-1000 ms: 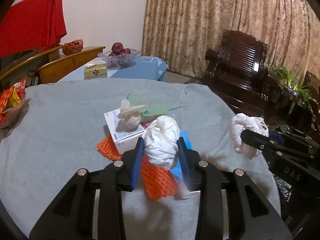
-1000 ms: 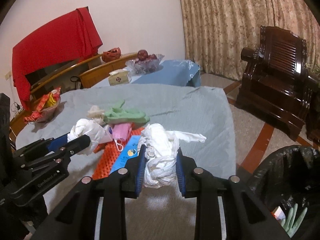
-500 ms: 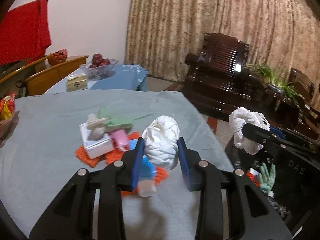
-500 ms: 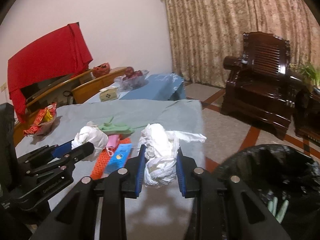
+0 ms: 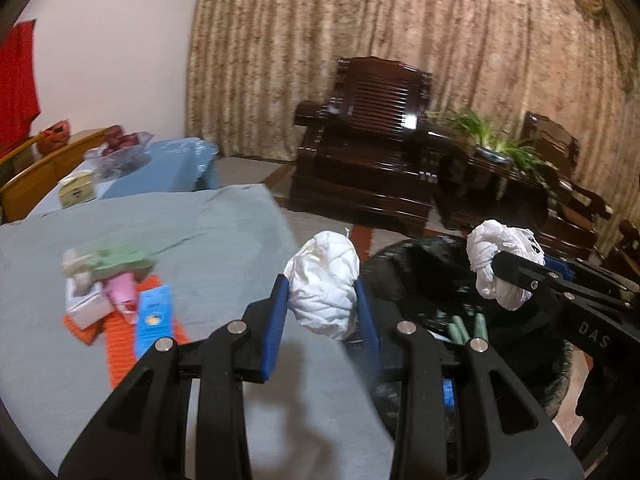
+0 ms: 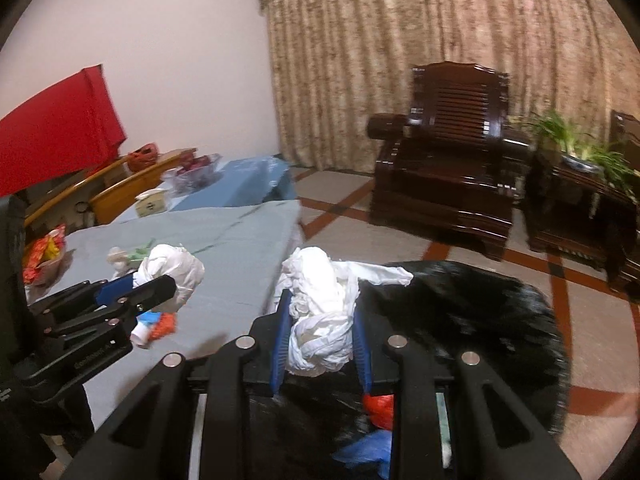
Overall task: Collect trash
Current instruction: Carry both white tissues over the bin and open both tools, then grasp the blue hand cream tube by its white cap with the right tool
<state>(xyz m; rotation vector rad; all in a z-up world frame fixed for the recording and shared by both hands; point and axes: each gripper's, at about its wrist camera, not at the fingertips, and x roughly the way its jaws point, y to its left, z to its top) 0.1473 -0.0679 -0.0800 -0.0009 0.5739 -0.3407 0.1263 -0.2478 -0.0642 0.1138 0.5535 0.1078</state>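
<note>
Trash wads held in both grippers beside the black bin bag [image 6: 460, 312].
Left gripper [image 5: 322, 304] pinches a white wad [image 5: 324, 286] at centre frame; right gripper [image 6: 320, 332] pinches a knotted white wad [image 6: 320, 320] over the bag, lower centre.

2 wrist fisheyes share table [image 5: 224, 236], bin [image 6: 480, 308].

The trash on the gray table [image 5: 224, 248] looks blurry, the black bin bag [image 6: 472, 312] is cut off at the bottom, and black gripper parts hide what lies inside it.
</note>
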